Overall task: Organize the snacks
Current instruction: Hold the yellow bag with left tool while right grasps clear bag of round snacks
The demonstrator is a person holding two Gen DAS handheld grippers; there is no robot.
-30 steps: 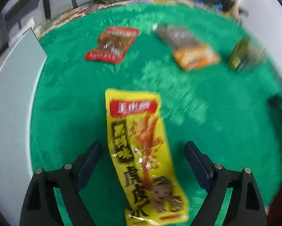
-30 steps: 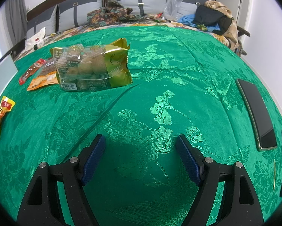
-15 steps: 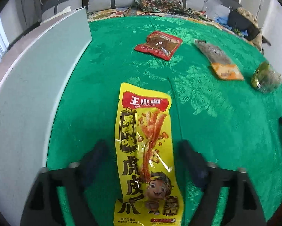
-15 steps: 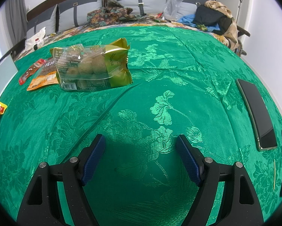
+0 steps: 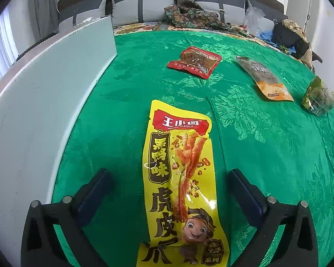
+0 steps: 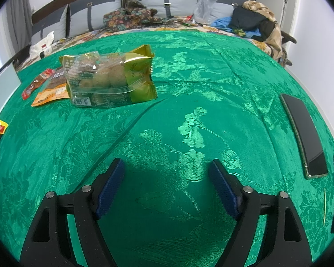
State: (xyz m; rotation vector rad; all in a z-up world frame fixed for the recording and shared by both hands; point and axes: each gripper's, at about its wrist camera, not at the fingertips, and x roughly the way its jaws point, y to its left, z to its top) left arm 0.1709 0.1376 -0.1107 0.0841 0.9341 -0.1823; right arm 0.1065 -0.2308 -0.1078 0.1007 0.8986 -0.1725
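Observation:
A long yellow snack packet lies flat on the green cloth, running lengthwise between the jaws of my left gripper. Those jaws are opening and stand wide, and neither pad touches the packet. Farther off lie a red packet, an orange-and-dark packet and a clear green bag of round snacks. My right gripper hovers over bare cloth, its jaws opening slightly with nothing between them. The green bag sits ahead of it to the left.
A pale flat panel stands along the cloth's left side. A dark phone lies at the right edge, with another device beside it. Grey cushions, patterned fabric and clothes are piled behind the cloth.
The left gripper swung toward the pale panel and rolled, so the yellow packet now runs straight between its jaws. Its jaws have spread wider. The right view is unchanged.

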